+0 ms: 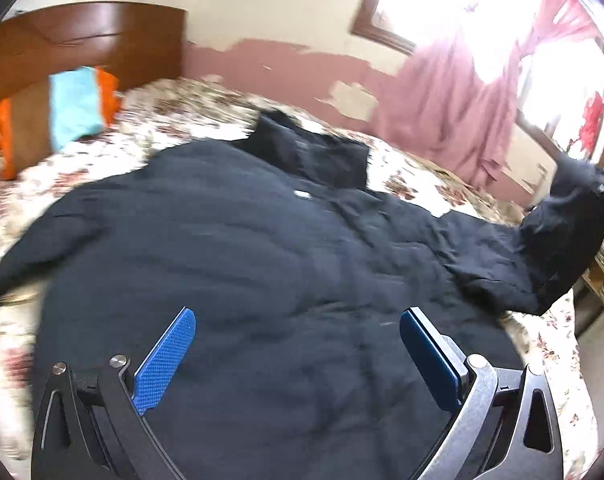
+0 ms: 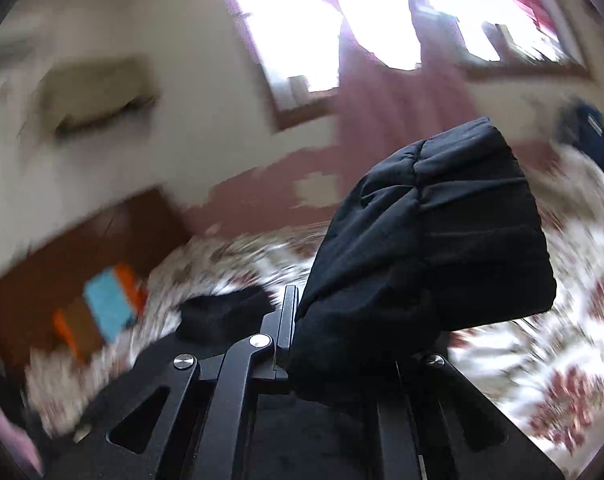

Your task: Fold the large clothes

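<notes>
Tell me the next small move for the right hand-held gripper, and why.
Probably carry the sleeve across and lay it on the jacket's body. The right hand-held gripper is shut on the sleeve, lifted off the floral bedspread; the left hand-held gripper hovers open over the flat body.

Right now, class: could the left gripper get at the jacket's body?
Probably yes. The left gripper hovers with jaws open directly over the black jacket, and nothing lies between them.

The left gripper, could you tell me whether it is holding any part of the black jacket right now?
No, the left gripper hovers with its blue fingers spread wide apart above the black jacket, gripping nothing.
</notes>
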The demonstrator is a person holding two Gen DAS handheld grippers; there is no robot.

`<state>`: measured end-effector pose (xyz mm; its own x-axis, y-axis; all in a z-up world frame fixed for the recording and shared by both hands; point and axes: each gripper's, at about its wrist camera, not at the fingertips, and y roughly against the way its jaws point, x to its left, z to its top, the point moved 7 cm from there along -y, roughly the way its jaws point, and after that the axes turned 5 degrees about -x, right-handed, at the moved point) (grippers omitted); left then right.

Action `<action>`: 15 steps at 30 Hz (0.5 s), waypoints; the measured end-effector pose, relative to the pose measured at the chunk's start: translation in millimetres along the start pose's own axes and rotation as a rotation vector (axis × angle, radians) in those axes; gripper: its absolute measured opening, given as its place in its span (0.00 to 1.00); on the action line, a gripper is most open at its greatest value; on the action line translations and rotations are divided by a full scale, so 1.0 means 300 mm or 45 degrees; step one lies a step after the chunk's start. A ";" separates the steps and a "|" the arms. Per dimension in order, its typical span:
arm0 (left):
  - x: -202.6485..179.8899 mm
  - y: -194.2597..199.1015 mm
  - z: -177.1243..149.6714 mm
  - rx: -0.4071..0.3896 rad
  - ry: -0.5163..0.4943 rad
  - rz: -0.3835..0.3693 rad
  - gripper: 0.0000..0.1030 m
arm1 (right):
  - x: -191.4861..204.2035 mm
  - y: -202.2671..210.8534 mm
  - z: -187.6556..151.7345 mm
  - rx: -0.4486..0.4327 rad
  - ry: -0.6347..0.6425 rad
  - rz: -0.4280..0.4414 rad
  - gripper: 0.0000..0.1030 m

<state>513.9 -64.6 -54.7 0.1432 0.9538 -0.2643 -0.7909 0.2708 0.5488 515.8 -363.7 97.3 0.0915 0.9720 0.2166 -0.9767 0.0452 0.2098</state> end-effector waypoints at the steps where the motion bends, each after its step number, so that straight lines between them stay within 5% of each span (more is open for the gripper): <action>1: 0.049 0.037 -0.002 -0.014 0.020 0.011 1.00 | 0.105 -0.020 -0.034 0.018 0.073 0.060 0.09; 7: 0.336 0.239 -0.034 -0.150 0.166 0.061 1.00 | 0.543 -0.096 -0.272 0.199 0.386 0.249 0.09; 13: 0.548 0.280 0.011 -0.235 0.342 -0.037 1.00 | 0.789 -0.136 -0.623 0.478 0.579 0.334 0.12; 15: 0.600 0.256 0.010 -0.216 0.425 -0.125 1.00 | 0.791 -0.150 -0.721 0.580 0.599 0.356 0.30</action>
<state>480.7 128.1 -57.9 0.0439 0.8217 -0.5682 -0.8742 0.3069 0.3762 539.4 -85.1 -66.8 -0.3444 0.9342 -0.0925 -0.7638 -0.2216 0.6063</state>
